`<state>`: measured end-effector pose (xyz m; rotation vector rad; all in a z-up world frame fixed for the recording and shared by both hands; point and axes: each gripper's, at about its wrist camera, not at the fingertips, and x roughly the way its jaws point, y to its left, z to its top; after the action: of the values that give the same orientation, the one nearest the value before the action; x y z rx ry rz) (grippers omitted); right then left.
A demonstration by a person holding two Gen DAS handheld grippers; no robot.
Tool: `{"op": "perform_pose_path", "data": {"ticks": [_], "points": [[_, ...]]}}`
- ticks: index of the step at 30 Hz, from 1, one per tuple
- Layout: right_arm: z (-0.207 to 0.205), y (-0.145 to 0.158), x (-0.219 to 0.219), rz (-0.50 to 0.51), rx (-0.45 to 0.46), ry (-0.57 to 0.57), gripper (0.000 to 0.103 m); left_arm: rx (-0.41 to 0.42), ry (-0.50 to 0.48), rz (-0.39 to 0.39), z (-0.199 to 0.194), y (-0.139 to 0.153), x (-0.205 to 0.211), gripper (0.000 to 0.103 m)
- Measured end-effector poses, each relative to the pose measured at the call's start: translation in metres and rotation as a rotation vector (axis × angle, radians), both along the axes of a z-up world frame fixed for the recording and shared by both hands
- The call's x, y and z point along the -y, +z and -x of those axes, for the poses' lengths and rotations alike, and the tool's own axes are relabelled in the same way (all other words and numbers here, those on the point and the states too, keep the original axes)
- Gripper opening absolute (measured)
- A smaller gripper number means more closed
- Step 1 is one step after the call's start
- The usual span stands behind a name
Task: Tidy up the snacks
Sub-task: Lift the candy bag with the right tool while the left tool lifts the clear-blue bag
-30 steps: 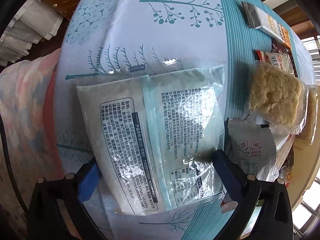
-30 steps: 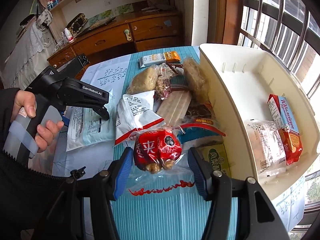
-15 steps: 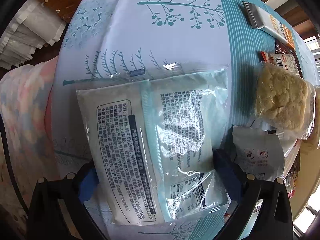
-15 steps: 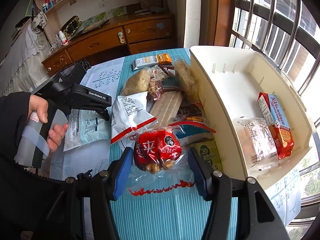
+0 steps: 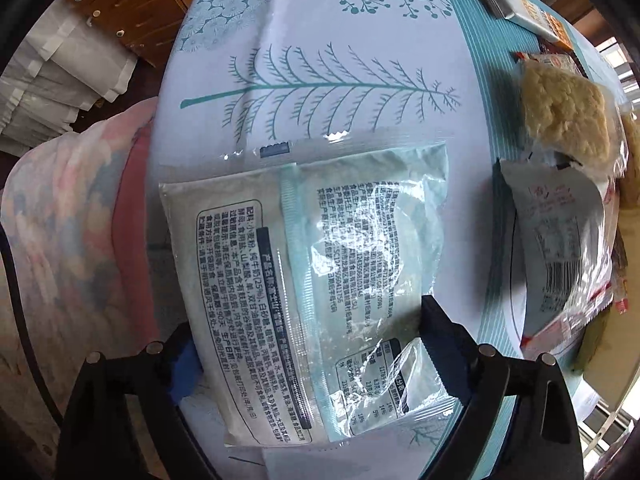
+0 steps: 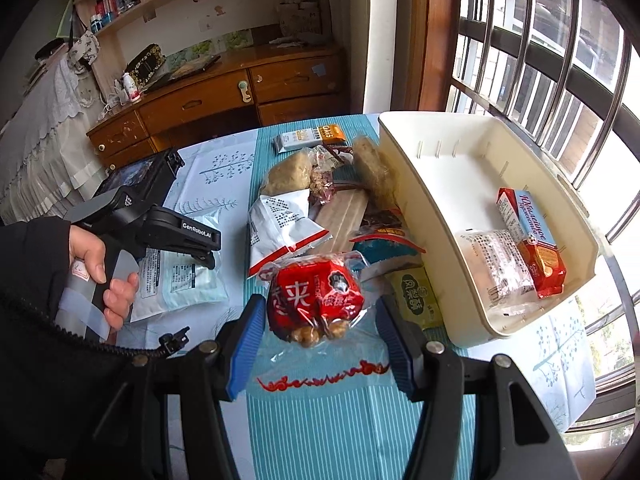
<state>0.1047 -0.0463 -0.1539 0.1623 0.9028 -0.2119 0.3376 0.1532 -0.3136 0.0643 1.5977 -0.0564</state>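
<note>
Tree-printed tablecloth (image 5: 360, 40): the pale blue packet (image 5: 320, 280) is straddled by the spread left gripper (image 5: 308, 344); "GenRobot.AI" is printed there. Red "来" bag (image 6: 316, 300) is flanked by the spread right gripper (image 6: 320, 344).

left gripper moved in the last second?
Yes. In the right wrist view the left gripper has slid further over the pale blue printed snack packet, away from the cream plastic bin.

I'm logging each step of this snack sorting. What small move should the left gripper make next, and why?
Probably close the left gripper on the pale blue packet. Its jaws stand open on either side of the packet, which lies flat on the tablecloth, not yet gripped. The white bin already holds two snacks, so the packet likely goes there once held.
</note>
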Motion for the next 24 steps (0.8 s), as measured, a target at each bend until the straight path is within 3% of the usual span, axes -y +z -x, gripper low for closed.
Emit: {"op": "perform_pose_path", "data": {"ticks": [9, 19, 24], "points": [[0.019, 0.008, -0.008, 0.025, 0.016, 0.035, 0.057, 0.025, 0.026, 0.117, 0.050, 0.018, -0.022, 0.091], [0.027, 0.021, 0.012, 0.035, 0.048, 0.117, 0.057, 0.253, -0.006, 0.311, 0.112, 0.086, -0.006, 0.091], [0.033, 0.031, 0.030, 0.077, 0.073, 0.166, 0.057, 0.283, 0.006, 0.347, 0.125, 0.110, 0.017, 0.091]]}}
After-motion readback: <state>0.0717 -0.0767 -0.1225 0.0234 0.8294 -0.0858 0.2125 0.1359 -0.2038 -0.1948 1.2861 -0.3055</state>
